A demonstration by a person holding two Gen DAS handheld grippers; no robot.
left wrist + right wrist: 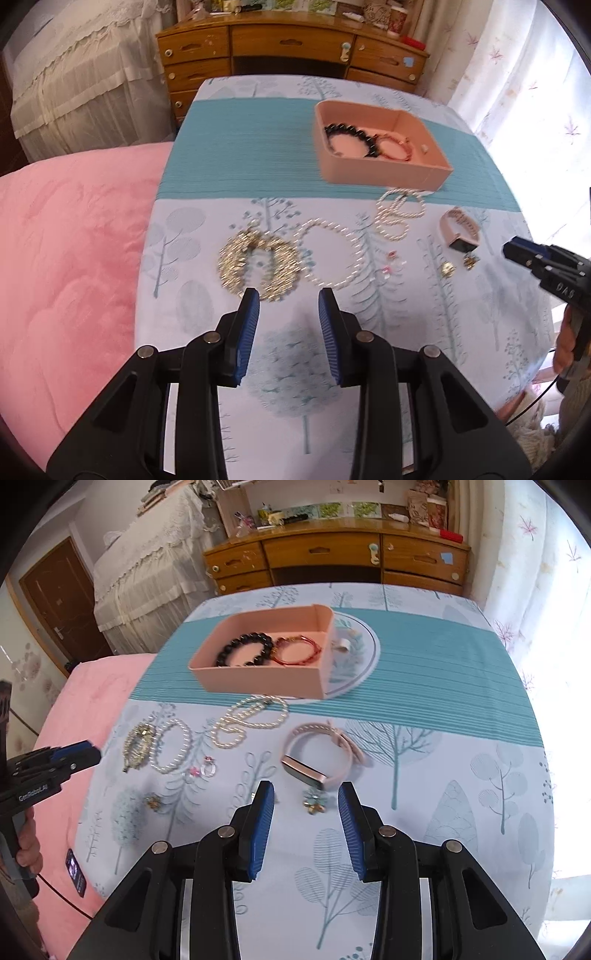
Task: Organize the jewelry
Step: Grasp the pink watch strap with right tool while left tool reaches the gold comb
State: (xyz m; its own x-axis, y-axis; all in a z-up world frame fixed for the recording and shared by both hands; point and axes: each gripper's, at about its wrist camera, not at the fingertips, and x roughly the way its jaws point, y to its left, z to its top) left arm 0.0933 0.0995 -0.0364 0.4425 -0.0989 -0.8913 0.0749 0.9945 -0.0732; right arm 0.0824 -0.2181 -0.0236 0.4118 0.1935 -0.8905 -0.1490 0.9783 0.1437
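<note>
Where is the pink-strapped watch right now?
Right wrist view: the watch lies on the bedsheet just beyond the right gripper, below the pink box, right of the pearl strands.

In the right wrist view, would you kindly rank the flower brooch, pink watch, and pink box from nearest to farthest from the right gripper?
1. Flower brooch, between the right gripper fingertips.
2. Pink watch, just beyond.
3. Pink box, farthest, on the teal stripe.
</note>
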